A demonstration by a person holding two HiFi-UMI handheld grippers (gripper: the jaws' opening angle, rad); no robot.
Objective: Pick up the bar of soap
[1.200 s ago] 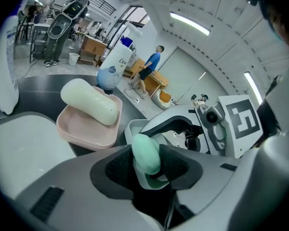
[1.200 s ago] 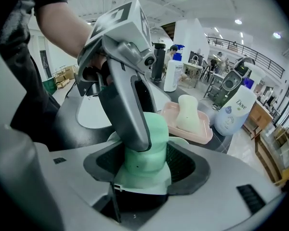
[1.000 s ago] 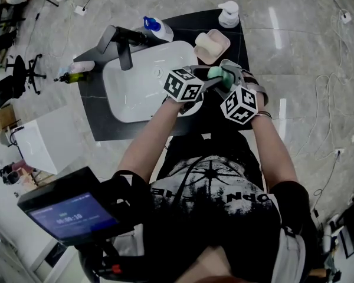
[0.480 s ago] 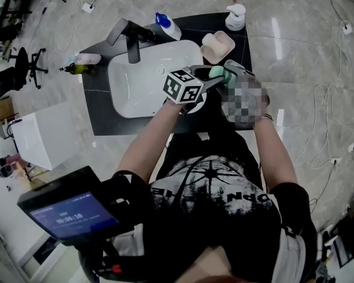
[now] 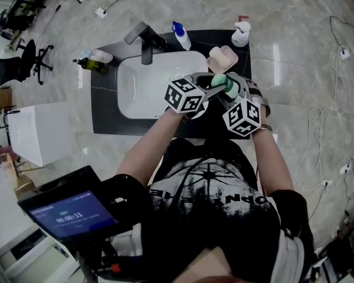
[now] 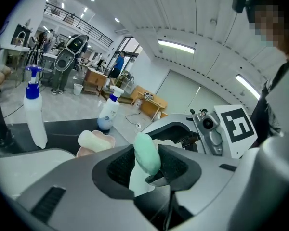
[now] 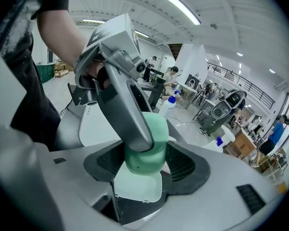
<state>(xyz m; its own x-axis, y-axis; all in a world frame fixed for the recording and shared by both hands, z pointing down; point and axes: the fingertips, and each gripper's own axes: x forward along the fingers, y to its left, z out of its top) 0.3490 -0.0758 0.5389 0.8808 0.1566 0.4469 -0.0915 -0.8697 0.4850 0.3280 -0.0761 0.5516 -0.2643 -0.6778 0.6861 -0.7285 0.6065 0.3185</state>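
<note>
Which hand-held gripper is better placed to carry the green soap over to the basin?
Left, probably. The left hand-held gripper clamps the green soap by its flat faces and is nearer the basin; the right hand-held gripper grips it too, from the far side.

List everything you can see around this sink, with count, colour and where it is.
counter: one, black, centre
sink basin: one, white, set in counter
faucet: one, black, behind basin
bottle: one, white with blue cap, behind basin
pump bottle: one, white, counter's far right corner
soap dish: one, pink, holds cream bar, near pump bottle
olive bottle: one, lying, counter's far left
box: one, white, floor left of counter
bar of soap: one, green, held above counter by both grippers
flat piece: one, pale green, under the soap
left gripper: one, grey, shut on soap
right gripper: one, grey, shut on soap
</note>
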